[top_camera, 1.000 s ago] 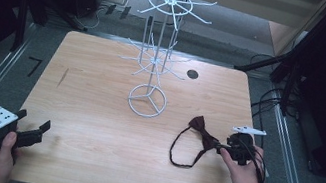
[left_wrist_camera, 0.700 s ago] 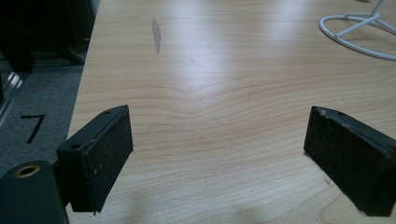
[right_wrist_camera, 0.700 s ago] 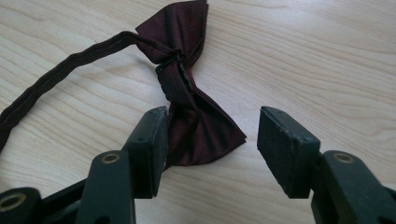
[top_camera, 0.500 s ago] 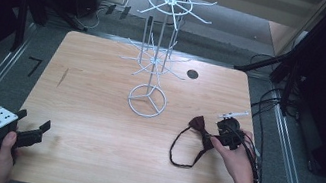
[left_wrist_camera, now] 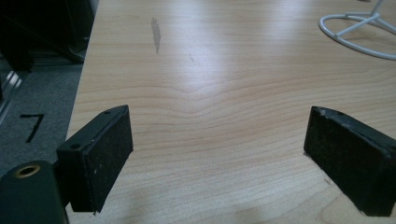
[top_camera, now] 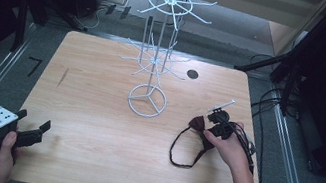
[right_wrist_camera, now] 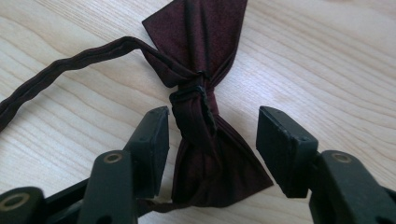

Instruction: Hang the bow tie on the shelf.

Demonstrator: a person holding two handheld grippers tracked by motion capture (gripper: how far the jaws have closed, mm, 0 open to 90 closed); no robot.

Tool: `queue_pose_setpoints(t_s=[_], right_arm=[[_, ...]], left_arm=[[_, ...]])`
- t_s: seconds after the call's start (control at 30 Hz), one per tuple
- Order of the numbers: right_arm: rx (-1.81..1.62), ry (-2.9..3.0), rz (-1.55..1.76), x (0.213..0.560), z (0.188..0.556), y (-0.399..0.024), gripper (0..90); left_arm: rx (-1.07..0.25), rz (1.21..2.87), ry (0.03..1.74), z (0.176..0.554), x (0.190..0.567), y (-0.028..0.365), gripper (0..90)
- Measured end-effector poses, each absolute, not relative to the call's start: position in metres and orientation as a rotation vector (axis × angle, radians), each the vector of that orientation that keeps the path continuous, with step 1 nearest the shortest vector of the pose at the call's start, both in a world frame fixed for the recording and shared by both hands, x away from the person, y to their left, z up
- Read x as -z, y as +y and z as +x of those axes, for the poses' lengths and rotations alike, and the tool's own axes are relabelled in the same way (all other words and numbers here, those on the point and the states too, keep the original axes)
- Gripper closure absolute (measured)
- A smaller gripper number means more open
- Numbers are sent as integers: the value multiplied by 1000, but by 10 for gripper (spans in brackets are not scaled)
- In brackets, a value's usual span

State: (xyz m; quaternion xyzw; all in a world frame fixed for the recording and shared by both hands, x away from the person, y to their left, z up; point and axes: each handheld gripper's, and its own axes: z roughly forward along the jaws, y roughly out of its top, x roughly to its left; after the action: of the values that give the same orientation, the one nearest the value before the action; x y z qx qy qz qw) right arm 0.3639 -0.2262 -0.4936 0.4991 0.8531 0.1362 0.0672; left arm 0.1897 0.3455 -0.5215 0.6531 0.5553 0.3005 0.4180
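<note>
Our right claw (right_wrist_camera: 212, 140), jaws apart, straddles the bow tie (right_wrist_camera: 205, 116); we should close squarely on its knot.

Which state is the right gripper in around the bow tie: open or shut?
Open. The right gripper jaws stand apart on either side of the bow tie, gaps showing.

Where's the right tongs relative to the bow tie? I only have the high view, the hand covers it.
Observer: In the right gripper view the right tongs are open, jaws either side of the bow tie near its knot, nothing pinched yet.
Operator: Tie lifted or flat?
Observer: Flat on the table; its strap trails off along the wood.
Operator: Left tongs holding anything?
Observer: No. The left tongs are open with bare table between the jaws; the white stand base sits far ahead.
</note>
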Motion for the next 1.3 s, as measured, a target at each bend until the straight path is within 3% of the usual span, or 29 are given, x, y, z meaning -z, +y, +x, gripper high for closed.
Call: queue_pose_setpoints(t_s=[0.83,1.3], right_arm=[[-339,2641,1538,505,373,-223,741],[-557,2556,1499,501,361,-226,764]], left_arm=[[-747,1660,1401,191,521,344,88],[-748,1660,1403,192,521,344,89]])
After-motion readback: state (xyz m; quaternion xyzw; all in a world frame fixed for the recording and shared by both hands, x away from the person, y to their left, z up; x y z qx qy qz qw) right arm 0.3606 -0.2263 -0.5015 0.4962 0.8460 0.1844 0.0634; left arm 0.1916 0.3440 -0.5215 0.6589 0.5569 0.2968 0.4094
